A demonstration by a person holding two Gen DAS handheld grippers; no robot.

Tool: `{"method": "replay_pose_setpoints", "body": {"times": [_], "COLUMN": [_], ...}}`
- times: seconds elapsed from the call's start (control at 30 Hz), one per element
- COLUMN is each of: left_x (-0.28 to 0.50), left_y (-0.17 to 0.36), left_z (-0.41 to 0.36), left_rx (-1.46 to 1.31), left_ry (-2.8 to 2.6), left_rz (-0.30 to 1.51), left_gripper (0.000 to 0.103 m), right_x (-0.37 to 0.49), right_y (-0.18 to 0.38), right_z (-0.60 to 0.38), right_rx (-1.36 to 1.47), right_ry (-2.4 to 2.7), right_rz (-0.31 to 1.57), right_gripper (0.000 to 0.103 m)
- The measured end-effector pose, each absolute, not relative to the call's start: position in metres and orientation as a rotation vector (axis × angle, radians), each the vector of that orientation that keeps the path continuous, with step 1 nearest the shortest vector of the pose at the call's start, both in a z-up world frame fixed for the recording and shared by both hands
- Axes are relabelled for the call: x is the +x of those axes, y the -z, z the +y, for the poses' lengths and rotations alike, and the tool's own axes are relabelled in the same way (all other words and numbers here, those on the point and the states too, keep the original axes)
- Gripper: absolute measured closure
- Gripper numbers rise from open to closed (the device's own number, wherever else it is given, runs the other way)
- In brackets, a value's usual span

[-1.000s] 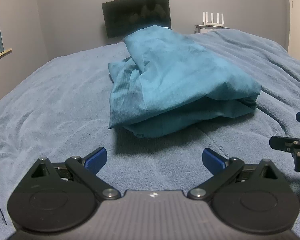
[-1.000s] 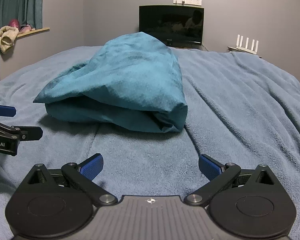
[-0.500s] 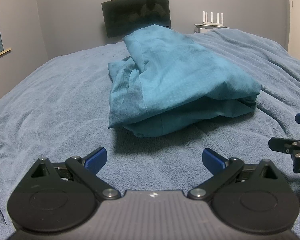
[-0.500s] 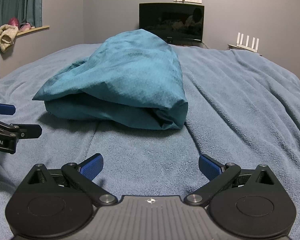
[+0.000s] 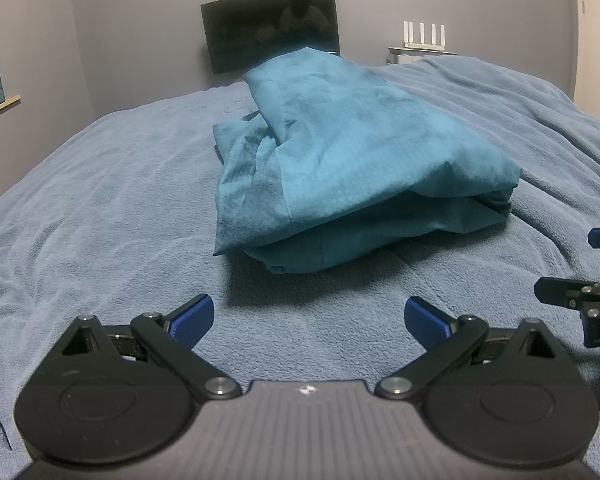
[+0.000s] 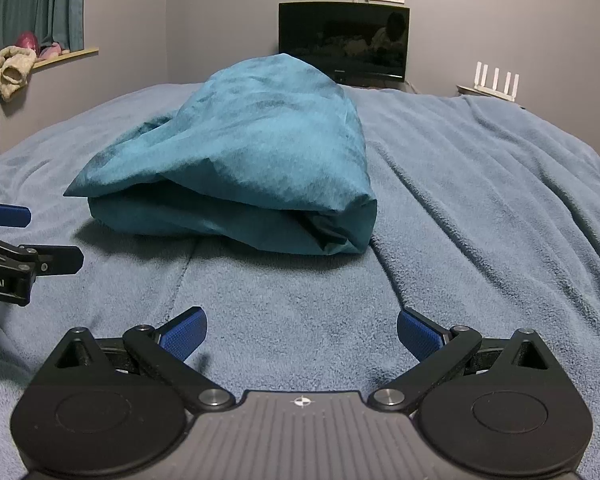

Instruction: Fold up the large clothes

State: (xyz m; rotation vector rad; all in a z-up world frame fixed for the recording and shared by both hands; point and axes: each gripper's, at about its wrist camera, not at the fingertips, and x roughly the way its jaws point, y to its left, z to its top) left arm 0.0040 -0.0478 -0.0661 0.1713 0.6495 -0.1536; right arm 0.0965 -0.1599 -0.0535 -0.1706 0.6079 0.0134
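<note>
Now | teal garment (image 5: 352, 168) folded on bed (image 5: 100, 208) | left gripper (image 5: 308, 318), right gripper (image 6: 302, 330): jaws spread, empty | curtain (image 6: 32, 0) only in right view

Open blanket (image 6: 480, 208) surrounds the folded garment (image 6: 252, 160), the only obstacle.

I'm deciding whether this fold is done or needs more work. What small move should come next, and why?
Probably ease the left gripper forward to the cloth's loose near corner and tuck it. Both grippers are open, empty and short of the cloth, which already lies folded on the blanket, but its left side is bunched and uneven.
</note>
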Motion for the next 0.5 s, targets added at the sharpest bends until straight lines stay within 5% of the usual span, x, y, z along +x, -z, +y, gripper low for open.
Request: {"method": "replay_pose_setpoints", "body": {"times": [0.5], "left_x": [0.0058], "left_y": [0.0676], "left_z": [-0.0435], "left_rx": [0.168], "left_ry": [0.17], "left_rz": [0.66], "left_gripper": [0.0], "right_x": [0.0982], "right_y": [0.0552], "right_z": [-0.1606], "right_rx": [-0.172], "right_ry": [-0.015], "right_rz": [0.617], "right_gripper": [0.0]}}
